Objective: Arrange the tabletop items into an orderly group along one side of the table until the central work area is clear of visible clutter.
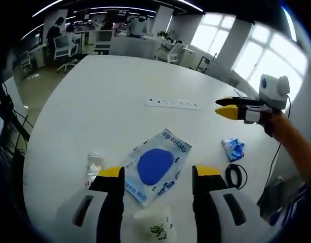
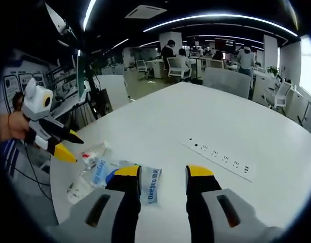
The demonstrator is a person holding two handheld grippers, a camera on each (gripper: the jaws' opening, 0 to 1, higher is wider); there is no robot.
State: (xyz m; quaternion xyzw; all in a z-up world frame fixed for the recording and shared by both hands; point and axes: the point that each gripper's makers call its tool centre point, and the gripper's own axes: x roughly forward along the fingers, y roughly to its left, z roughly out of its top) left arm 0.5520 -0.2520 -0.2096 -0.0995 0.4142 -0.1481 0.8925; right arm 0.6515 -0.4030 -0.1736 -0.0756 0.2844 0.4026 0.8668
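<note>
Left gripper view: blue packet [image 1: 156,166] lies between open left claw [image 1: 158,173].

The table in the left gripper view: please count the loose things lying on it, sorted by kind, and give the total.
Plastic packets: 3, the blue-and-clear packet, the small blue packet, the clear bag with green print
Small clear bottle: 1
Coiled black cable: 1
White power strip: 1
Total: 6
</note>
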